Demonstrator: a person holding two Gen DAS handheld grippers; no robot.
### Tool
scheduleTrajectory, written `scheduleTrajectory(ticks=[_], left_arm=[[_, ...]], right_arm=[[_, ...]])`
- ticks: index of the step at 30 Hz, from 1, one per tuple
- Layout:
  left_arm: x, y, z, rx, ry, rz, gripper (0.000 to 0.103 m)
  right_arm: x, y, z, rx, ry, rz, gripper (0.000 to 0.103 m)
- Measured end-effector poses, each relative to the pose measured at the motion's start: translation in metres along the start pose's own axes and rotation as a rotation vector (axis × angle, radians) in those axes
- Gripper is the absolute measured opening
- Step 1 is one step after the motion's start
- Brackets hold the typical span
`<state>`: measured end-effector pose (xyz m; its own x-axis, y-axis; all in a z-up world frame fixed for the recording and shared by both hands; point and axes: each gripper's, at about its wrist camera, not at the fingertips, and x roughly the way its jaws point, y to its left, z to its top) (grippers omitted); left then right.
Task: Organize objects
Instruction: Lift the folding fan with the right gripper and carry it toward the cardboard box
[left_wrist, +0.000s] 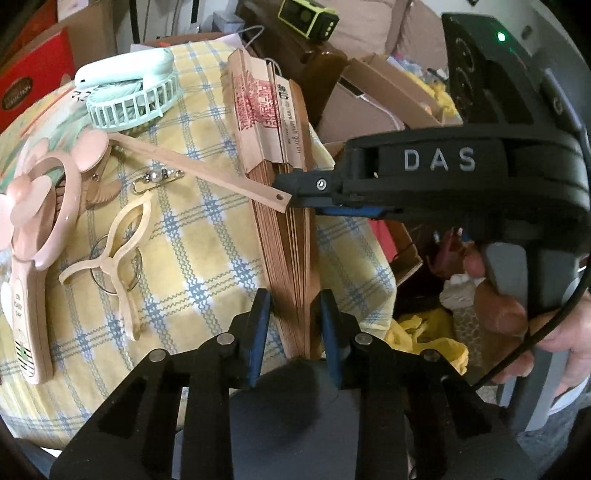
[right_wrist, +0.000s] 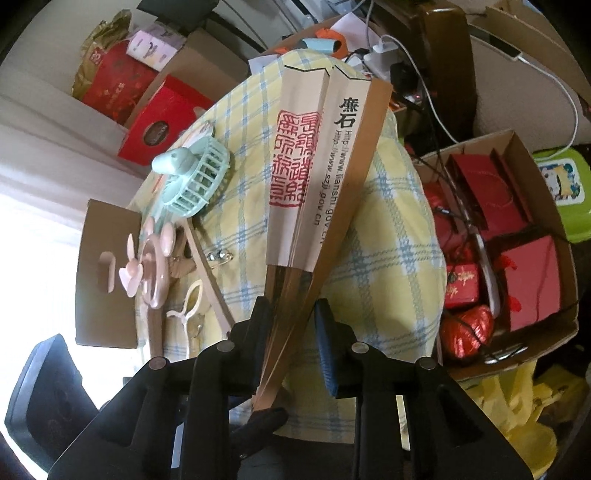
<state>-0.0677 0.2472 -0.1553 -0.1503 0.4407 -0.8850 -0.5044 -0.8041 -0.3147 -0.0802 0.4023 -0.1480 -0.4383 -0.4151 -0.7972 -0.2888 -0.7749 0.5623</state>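
A folded wooden paper fan (left_wrist: 275, 147) with red seal print lies on the yellow checked cloth (left_wrist: 207, 240). My left gripper (left_wrist: 295, 314) is shut on its rib end. My right gripper (left_wrist: 295, 197) comes in from the right and its tip touches the fan's ribs; in the right wrist view (right_wrist: 291, 325) the fan (right_wrist: 314, 166) runs between its fingers, which stand close around the ribs. A mint handheld fan (left_wrist: 129, 96), a pink handheld fan (left_wrist: 40, 229), a cream clip (left_wrist: 110, 254) and a safety pin (left_wrist: 159, 179) lie to the left.
A thin wooden stick (left_wrist: 192, 166) lies across the cloth. A cardboard box (right_wrist: 506, 243) with red packets stands right of the table. Red boxes (right_wrist: 155, 125) sit at the back left. Yellow bags (right_wrist: 509, 424) lie below right.
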Motion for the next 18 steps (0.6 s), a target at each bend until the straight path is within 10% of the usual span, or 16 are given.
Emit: scheduleTrajectory(ticks=[18], left_arm=[[-0.03,-0.025,0.005,0.034,-0.105,-0.126,0.02]], right_arm=[[-0.036,0.015,-0.034,0.028,-0.092,0.033,0.018]])
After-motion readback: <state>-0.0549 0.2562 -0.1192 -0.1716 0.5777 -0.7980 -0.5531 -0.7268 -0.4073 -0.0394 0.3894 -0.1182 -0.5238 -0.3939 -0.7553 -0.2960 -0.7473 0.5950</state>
